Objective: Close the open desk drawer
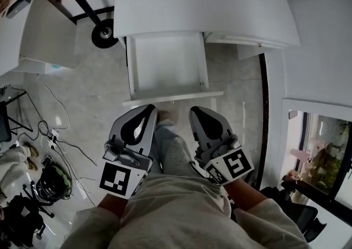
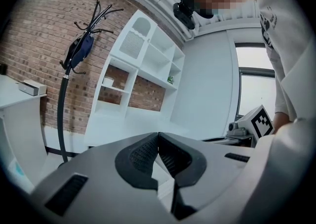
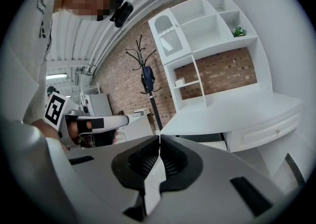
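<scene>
**Open desk drawer (image 1: 168,66) with both grippers in front of it, head view.**
The drawer is pulled out from under the white desk (image 1: 203,6), its front panel toward the person. The left gripper (image 1: 146,111) and right gripper (image 1: 198,112) sit side by side near that panel without touching it. Each has its jaws pressed together, gripping nothing.

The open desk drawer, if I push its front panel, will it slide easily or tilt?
The drawer looks empty, so it is probably light and should slide easily. It is a stiff white box, unlikely to flex. Its front panel is wide, so an off-centre push might skew it.
</scene>
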### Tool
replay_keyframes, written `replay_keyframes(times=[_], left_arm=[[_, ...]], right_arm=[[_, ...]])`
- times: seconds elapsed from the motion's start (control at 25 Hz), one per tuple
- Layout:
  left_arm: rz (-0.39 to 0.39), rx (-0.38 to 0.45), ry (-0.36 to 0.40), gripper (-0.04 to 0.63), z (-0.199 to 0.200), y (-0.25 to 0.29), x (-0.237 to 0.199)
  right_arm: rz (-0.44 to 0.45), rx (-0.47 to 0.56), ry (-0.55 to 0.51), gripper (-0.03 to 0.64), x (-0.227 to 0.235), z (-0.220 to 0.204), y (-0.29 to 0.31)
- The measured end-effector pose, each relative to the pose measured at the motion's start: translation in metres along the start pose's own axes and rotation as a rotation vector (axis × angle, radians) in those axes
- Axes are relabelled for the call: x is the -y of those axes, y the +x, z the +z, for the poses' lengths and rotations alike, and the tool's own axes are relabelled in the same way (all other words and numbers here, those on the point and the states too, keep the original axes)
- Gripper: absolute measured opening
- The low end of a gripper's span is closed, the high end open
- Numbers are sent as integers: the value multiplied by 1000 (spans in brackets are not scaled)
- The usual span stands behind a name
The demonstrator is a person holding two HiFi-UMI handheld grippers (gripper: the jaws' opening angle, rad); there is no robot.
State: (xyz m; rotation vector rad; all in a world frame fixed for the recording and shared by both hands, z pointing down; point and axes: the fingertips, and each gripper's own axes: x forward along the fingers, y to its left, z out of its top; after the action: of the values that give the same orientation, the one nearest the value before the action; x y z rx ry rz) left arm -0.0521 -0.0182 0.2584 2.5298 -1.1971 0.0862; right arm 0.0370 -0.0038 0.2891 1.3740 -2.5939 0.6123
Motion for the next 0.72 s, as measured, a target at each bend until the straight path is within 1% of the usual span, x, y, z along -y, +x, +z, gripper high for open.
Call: replay_keyframes(times=[0.04, 0.2, 0.28, 0.36, 0.44, 0.56, 0.64, 0.72], left_arm=[[6, 1, -12, 17, -3, 2, -2], [-12, -25, 1, 17, -20, 5, -6], [-6, -19, -7, 17, -25, 7, -9], [13, -2, -35, 17, -30, 12, -13], [12, -6, -35, 17, -40, 16, -15], [-7, -19, -11, 18, -51, 20, -17], [0, -10, -26, 17, -53, 24, -20], [11, -1, -45, 17, -57, 29, -24]], right_arm=[[-2, 0, 2, 31, 1, -3, 2], [-5, -16, -3, 31, 6, -16, 9], [0, -28, -7, 31, 7, -23, 12], [4, -41, -11, 31, 9, -28, 14], [7, -51, -19, 31, 12, -34, 15], [9, -37, -25, 31, 16, -35, 19], [13, -18, -18, 31, 17, -33, 27], [28, -20, -18, 31, 19, -37, 33]])
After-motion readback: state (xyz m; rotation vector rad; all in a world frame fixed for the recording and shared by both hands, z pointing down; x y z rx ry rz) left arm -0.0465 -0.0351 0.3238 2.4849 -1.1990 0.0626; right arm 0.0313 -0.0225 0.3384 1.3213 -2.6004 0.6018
